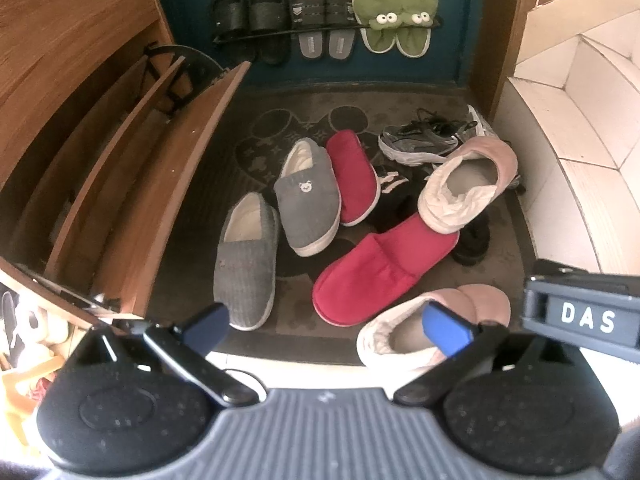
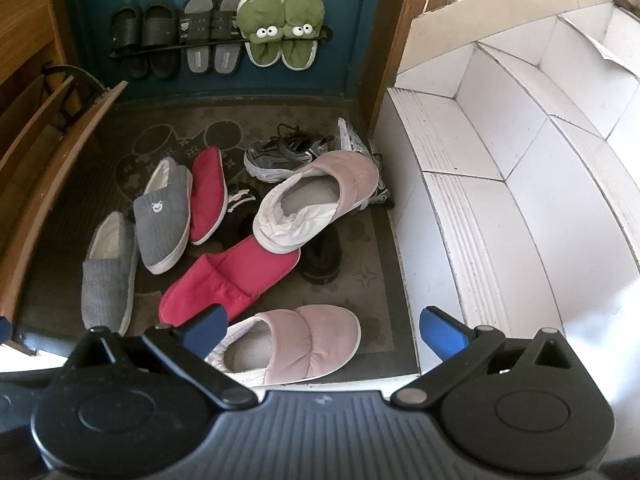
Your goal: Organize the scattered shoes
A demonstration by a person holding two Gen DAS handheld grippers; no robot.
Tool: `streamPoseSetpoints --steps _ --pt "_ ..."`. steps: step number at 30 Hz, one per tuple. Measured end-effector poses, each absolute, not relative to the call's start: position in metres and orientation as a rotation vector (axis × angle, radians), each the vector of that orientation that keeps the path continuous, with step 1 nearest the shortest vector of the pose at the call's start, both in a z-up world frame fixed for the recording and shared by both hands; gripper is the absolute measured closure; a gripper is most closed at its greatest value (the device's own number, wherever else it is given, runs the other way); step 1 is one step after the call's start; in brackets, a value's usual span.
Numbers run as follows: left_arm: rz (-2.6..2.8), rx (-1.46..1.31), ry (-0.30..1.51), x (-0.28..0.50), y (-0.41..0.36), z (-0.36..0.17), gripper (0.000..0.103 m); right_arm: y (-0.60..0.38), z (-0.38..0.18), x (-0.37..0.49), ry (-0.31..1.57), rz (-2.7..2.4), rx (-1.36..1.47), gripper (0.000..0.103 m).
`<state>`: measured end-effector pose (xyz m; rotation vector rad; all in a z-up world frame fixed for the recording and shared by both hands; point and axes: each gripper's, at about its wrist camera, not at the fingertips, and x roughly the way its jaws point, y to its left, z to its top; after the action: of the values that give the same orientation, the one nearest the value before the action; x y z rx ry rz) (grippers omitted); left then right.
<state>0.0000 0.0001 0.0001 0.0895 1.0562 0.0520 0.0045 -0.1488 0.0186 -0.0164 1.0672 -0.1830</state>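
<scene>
Black tool (image 1: 326, 326), blue fingertips (image 1: 446, 328), ribbed grey base

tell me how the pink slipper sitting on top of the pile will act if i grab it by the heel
The upper pink slipper looks padded and quilted, so it is probably light and squashy. Its white collar is crumpled, so the heel would likely fold in the grip. It lies tilted across a red slipper, so it may slide off when nudged.
</scene>
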Motion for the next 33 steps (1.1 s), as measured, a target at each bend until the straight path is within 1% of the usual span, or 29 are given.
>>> streamPoseSetpoints --steps 12,33 --pt "0.08 0.099 1.037 0.002 0.034 0.005 0.0 -0.144 0.021 0.001 1.057 -0.184 -0.024 0.0" --pt "0.089 0.072 1.06 0.005 0.03 0.008 0.0 -0.142 0.023 0.006 1.051 -0.175 0.01 0.0"
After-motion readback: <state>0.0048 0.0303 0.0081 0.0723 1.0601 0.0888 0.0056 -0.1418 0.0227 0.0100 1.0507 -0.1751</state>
